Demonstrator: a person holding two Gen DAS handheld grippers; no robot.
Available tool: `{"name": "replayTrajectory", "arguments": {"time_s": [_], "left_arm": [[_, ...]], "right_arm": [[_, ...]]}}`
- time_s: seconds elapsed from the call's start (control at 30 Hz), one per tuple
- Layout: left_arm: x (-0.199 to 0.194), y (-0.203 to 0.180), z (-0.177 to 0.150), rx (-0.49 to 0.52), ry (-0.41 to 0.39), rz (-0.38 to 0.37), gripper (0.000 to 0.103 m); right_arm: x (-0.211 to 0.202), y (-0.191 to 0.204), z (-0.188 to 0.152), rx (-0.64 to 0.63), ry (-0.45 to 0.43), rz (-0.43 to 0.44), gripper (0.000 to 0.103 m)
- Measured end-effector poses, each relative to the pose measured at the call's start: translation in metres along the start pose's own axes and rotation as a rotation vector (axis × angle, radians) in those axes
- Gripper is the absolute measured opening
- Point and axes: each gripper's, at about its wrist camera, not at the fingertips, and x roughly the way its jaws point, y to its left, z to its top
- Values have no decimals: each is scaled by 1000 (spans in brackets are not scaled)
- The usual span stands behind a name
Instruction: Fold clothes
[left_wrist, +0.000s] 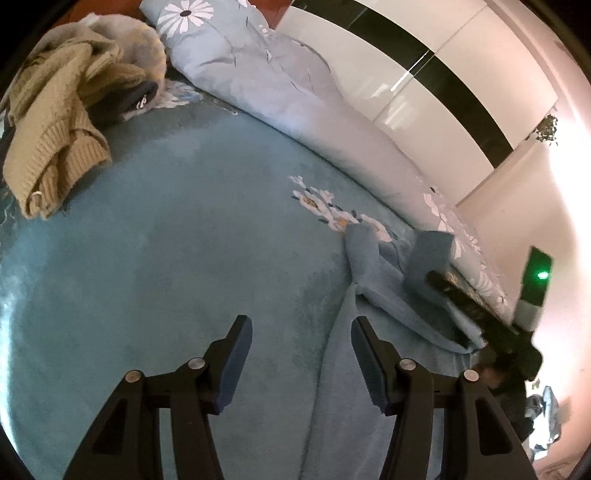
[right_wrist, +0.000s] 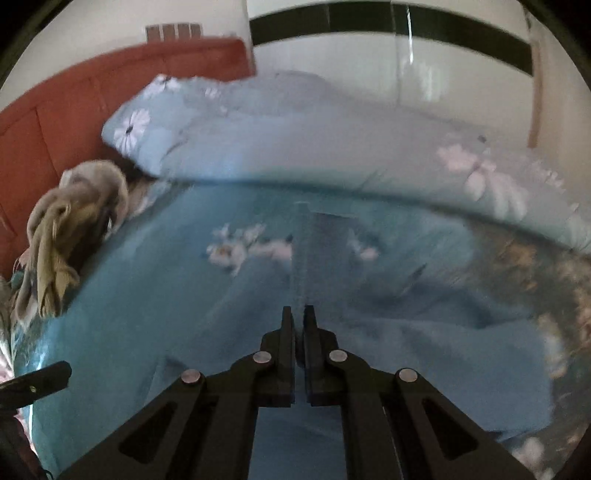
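A light blue fleece garment (left_wrist: 373, 369) lies on the teal bedspread (left_wrist: 177, 240), with one part lifted at the right. My left gripper (left_wrist: 301, 325) is open and empty just above the garment's left edge. My right gripper (right_wrist: 298, 314) is shut on a fold of the blue garment (right_wrist: 317, 258), which stretches up and away from its tips; the view is blurred. In the left wrist view the right gripper (left_wrist: 436, 278) shows as a dark bar holding up the raised blue flap (left_wrist: 430, 258).
A pile of clothes with a tan knit sweater (left_wrist: 55, 122) lies at the bed's far left, also in the right wrist view (right_wrist: 62, 236). A rolled floral duvet (left_wrist: 295, 92) runs along the far side. A red headboard (right_wrist: 55, 122) and white wardrobe (left_wrist: 424, 74) stand behind.
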Motion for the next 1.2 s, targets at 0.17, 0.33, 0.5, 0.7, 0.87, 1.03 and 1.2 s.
{"name": "replayTrajectory", "arguments": {"time_s": [0.17, 0.33, 0.5, 0.7, 0.87, 1.03, 1.2], "left_arm": [[6, -7, -2, 6, 21, -7, 60], [13, -20, 7, 18, 34, -20, 60], [31, -49, 21, 50, 65, -115, 63], [76, -87, 31, 112, 153, -187, 63], [111, -86, 40, 98, 224, -173, 63], [130, -67, 32, -21, 278, -236, 63], [132, -77, 27, -8, 269, -263, 56]], "right_arm": [[-1, 10, -14, -44, 21, 19, 6], [-23, -1, -20, -9, -9, 181, 30], [-61, -37, -29, 54, -86, 176, 40], [-95, -113, -65, 279, -82, 105, 45], [-114, -155, -99, 427, -78, 87, 45], [-124, -171, -110, 494, -102, 82, 45], [-121, -169, -109, 495, -101, 98, 45]]}}
